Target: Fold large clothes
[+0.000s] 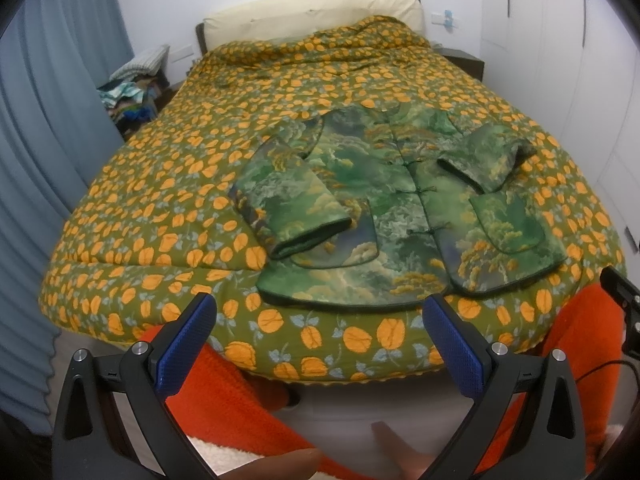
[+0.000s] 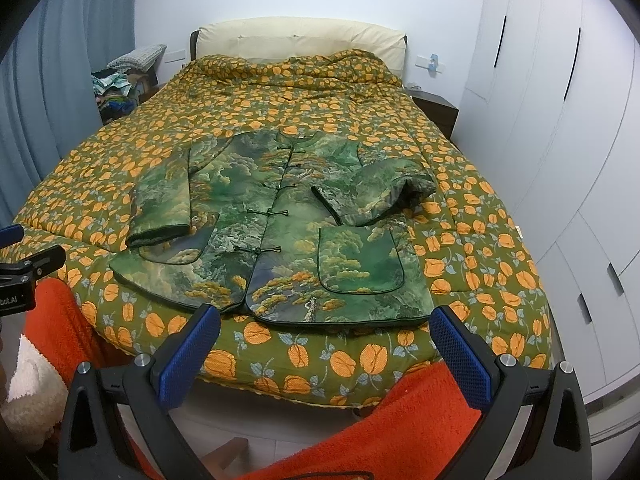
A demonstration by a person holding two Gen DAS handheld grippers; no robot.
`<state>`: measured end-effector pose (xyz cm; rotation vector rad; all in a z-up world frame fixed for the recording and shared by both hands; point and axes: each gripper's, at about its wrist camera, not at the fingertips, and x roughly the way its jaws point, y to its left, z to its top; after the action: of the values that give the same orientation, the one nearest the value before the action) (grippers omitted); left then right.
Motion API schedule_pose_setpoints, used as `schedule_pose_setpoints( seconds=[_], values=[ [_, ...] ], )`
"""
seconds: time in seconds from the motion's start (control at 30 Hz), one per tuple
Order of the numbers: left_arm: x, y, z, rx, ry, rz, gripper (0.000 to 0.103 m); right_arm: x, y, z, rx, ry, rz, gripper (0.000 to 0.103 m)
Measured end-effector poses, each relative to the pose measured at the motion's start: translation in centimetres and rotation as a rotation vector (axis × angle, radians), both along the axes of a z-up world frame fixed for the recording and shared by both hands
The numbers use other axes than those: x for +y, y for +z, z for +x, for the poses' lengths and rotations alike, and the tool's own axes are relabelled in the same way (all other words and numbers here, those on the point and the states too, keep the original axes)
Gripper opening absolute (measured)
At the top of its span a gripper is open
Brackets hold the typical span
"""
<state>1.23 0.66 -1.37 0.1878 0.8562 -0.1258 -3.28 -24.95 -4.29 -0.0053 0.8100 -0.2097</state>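
Note:
A green patterned padded jacket (image 1: 384,208) lies face up on the bed, buttoned, hem toward me; it also shows in the right wrist view (image 2: 280,232). Its left sleeve (image 1: 288,204) lies along the body, and its right sleeve (image 2: 372,192) is folded across the chest. My left gripper (image 1: 318,316) is open and empty, held off the bed's near edge below the hem. My right gripper (image 2: 326,330) is open and empty, also just short of the hem. The right gripper's body shows at the far right of the left wrist view (image 1: 624,300).
The bed has a green quilt with orange flowers (image 2: 460,240) and a cream headboard (image 2: 300,40). Blue curtains (image 1: 36,140) hang on the left, white wardrobes (image 2: 560,120) stand on the right. A cluttered nightstand (image 2: 116,88) is far left, a dark one (image 2: 436,108) far right. Orange-clad legs (image 2: 380,432) are below.

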Motion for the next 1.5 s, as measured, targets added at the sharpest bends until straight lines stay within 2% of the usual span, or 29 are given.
schedule_pose_setpoints(
  seconds=[1.5],
  values=[
    [-0.40,-0.35,0.49,0.016,-0.003,0.010,0.103,-0.67,-0.32,0.47,0.019,-0.011,0.007,0.103]
  ],
)
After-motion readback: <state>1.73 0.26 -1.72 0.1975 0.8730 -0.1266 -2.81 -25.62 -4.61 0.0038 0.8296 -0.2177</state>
